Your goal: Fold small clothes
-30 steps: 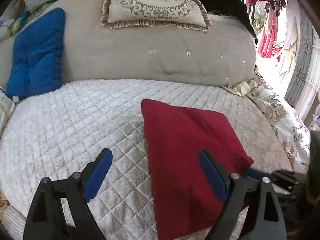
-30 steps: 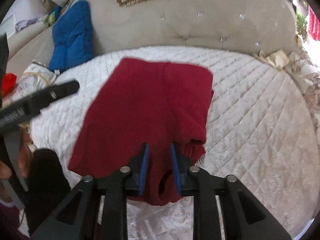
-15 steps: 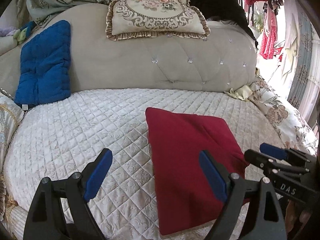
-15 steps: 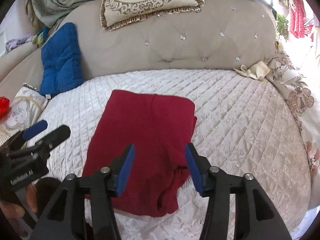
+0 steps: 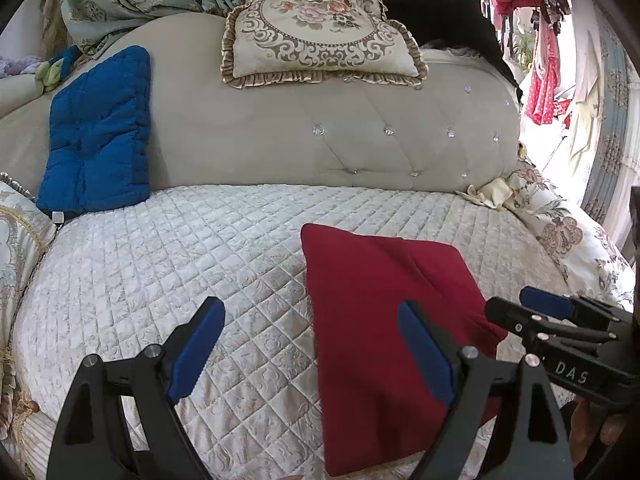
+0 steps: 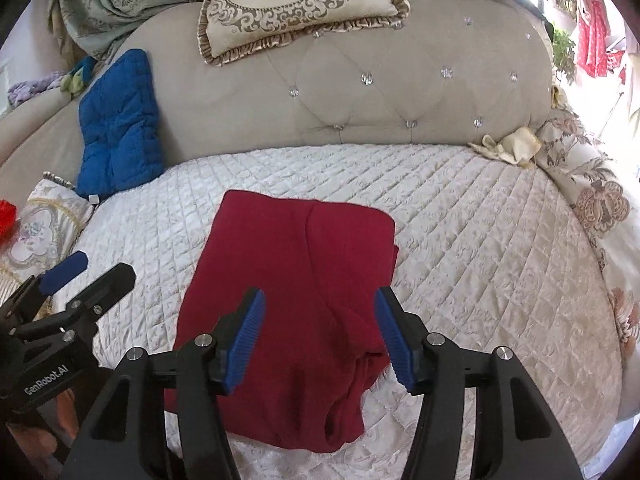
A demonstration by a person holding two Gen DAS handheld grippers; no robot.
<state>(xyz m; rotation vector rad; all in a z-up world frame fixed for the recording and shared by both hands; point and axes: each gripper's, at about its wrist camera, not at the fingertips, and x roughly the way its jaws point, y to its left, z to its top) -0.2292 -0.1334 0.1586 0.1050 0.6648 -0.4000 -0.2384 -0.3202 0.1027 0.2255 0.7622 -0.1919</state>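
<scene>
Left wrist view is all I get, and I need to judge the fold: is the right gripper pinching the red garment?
Observer: No. The right gripper hovers over the red garment with its jaws opening and nothing pinched.
Operator: Is the garment's near right corner flat?
Observer: No, that corner is rumpled into loose folds.
Operator: Anything beyond the cushion on the left?
Observer: A small red object shows at the frame's edge, past the patterned cushion.

Dark red garment, folded into a flat rectangle, on the quilted white cover.
</scene>
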